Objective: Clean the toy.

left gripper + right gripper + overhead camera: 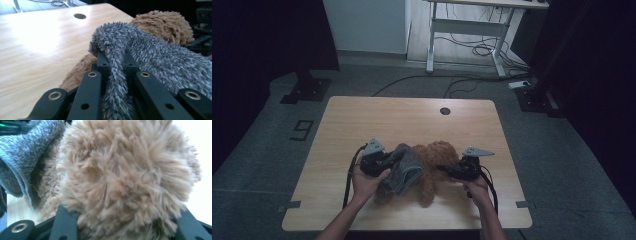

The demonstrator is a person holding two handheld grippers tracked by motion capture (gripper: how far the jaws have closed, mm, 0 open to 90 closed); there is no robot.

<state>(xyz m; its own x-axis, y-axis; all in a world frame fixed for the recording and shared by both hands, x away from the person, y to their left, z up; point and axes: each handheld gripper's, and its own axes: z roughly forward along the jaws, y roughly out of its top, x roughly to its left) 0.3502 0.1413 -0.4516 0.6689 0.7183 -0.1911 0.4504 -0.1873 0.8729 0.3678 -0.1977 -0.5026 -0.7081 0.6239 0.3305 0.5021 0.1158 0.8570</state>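
The left gripper (388, 165) pinches the grey cloth (404, 169), which drapes the brown plush toy (437, 165). The right gripper (451, 171) clasps the toy from the right, directly opposite.

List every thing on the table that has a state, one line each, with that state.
Brown plush toy: lying on the table, partly under the grey garment.
Grey fuzzy garment: draped over the toy, one fold pinched.
Left gripper: shut on the garment's fold.
Right gripper: fingers either side of the toy's fur.
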